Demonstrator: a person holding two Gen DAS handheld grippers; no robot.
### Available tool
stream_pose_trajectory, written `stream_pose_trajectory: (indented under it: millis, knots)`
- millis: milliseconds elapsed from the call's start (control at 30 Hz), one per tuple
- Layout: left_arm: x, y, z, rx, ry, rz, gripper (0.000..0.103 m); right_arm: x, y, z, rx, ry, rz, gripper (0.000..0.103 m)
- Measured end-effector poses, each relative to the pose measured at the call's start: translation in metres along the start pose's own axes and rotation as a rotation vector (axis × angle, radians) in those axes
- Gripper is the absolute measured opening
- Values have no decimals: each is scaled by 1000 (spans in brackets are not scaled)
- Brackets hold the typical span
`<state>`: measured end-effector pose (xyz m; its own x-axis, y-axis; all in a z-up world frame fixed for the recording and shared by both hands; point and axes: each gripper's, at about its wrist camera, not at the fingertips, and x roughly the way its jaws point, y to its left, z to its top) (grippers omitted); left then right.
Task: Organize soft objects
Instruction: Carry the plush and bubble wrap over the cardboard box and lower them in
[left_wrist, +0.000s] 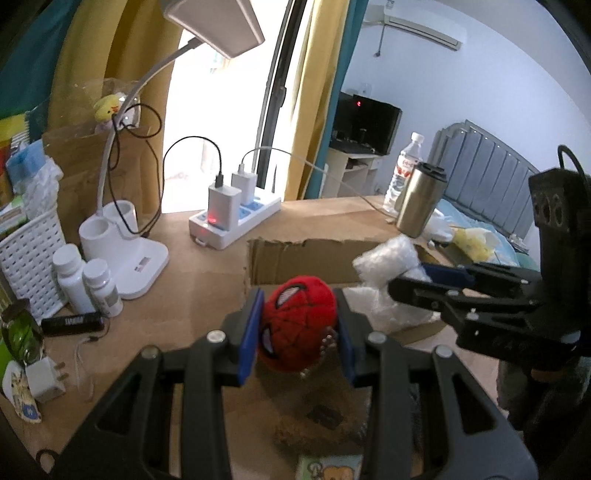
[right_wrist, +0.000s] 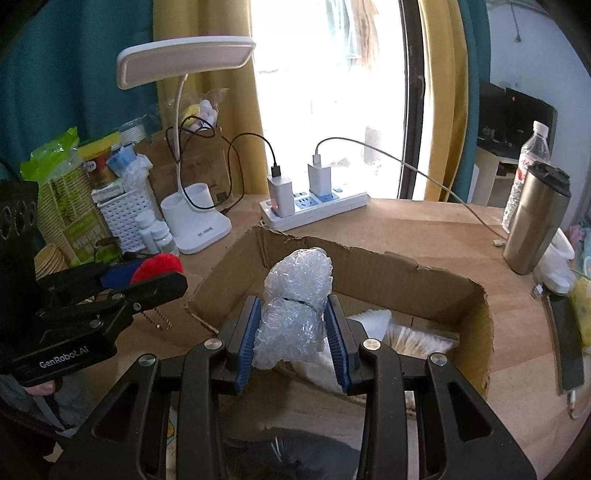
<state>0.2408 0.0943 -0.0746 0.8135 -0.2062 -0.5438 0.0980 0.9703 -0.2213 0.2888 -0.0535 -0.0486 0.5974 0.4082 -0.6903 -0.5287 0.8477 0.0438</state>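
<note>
My left gripper (left_wrist: 300, 325) is shut on a red Spider-Man plush head (left_wrist: 300, 317) with a small chain hanging from it, held above the desk beside the cardboard box (left_wrist: 295, 258). My right gripper (right_wrist: 295, 332) is shut on a wad of clear bubble wrap (right_wrist: 295, 302) and holds it over the open cardboard box (right_wrist: 406, 269). The box holds white soft material (right_wrist: 373, 321). The right gripper (left_wrist: 417, 284) shows at right in the left wrist view with the wrap (left_wrist: 384, 262). The left gripper (right_wrist: 147, 277) shows at left in the right wrist view with the plush (right_wrist: 159, 264).
On the wooden desk (left_wrist: 207, 280) stand a white desk lamp (left_wrist: 125, 254), a power strip (left_wrist: 236, 221) with chargers and cables, two white bottles (left_wrist: 88, 284), a white basket (left_wrist: 29, 254), a steel tumbler (right_wrist: 535, 221) and a water bottle (right_wrist: 532, 158). A bed lies beyond.
</note>
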Motion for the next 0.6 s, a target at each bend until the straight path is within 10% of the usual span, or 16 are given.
stream_pose_trajectory:
  millis: [600]
  knots:
    - [57, 7, 6, -33, 87, -18, 39, 60, -14, -6, 20, 104, 89, 37]
